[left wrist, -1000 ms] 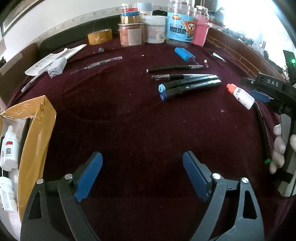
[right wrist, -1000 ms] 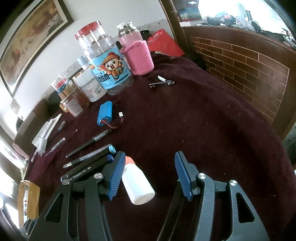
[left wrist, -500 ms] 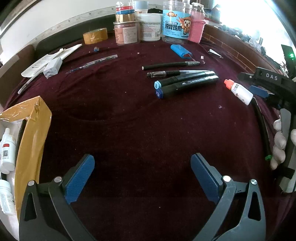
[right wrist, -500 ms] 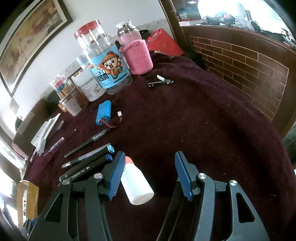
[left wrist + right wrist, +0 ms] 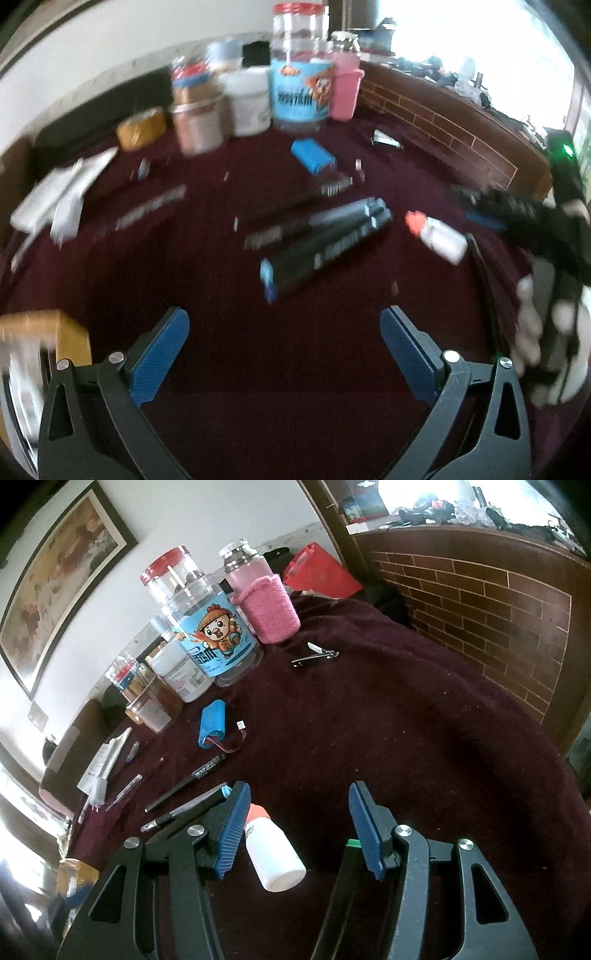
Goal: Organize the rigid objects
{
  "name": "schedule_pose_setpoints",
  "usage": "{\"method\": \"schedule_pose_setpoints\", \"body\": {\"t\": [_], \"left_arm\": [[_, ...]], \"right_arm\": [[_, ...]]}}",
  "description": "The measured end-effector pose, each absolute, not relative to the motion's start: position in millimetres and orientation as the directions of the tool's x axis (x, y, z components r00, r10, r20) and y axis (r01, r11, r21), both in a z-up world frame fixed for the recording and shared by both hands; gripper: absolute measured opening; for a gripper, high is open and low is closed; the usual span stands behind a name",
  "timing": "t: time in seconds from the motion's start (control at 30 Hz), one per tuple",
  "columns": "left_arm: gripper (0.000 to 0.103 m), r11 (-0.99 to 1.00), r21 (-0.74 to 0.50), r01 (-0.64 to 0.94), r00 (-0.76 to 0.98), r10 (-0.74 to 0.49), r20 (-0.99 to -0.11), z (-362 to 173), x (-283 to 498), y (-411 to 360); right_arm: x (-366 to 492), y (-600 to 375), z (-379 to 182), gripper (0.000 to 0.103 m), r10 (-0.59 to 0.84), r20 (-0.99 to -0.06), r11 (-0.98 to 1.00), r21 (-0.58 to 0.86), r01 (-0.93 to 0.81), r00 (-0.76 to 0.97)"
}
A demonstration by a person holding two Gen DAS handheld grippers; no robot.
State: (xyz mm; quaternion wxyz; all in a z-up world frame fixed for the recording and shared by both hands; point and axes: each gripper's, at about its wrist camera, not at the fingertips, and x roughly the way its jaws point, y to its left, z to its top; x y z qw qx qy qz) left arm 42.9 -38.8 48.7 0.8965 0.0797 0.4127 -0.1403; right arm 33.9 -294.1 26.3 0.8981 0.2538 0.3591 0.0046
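A small white bottle with an orange cap (image 5: 274,853) lies on the dark red cloth between my right gripper's (image 5: 299,825) open fingers, close to the left finger (image 5: 233,830); it also shows in the blurred left wrist view (image 5: 439,239). My left gripper (image 5: 284,354) is open and empty above the cloth, short of two black markers (image 5: 325,243) with blue ends. Thinner pens (image 5: 207,771) lie beyond them. A yellow-edged box (image 5: 48,332) with white bottles sits at the left.
A blue battery pack (image 5: 212,728) with wires, nail clippers (image 5: 314,657), a cartoon-label jar (image 5: 210,638), a pink-sleeved bottle (image 5: 266,605), other jars and a tape roll (image 5: 140,127) stand at the back. White packets (image 5: 55,199) lie far left. A brick-pattern wall (image 5: 480,602) borders the right.
My left gripper has moved forward and right toward the markers, blurring its view. The right gripper has barely moved, with the white bottle still between its fingers.
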Motion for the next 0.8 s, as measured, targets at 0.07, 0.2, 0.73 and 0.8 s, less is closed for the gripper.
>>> {"method": "schedule_pose_setpoints", "body": {"t": [0.07,0.2,0.73,0.8], "left_arm": [[0.103,0.943,0.04,0.329,0.623,-0.185,-0.76,48.9,66.0,-49.5],[0.103,0.94,0.051,0.339,0.609,-0.178,-0.773,40.3,103.9,-66.1],[0.027,0.888,-0.029,0.459,0.439,-0.255,-0.861,24.0,56.0,-75.5],[0.027,0.889,-0.065,0.453,0.42,-0.277,-0.864,24.2,36.7,-63.3]], "right_arm": [[34.2,-294.0,26.1,0.05,0.187,-0.645,0.872,0.456,0.177,0.741],[35.4,-297.8,24.2,0.05,0.19,-0.647,0.865,0.467,0.187,0.738],[38.0,-301.8,14.2,0.05,0.186,-0.679,0.864,0.457,0.21,0.71],[37.9,-302.6,12.4,0.05,0.187,-0.685,0.863,0.457,0.215,0.704]]}}
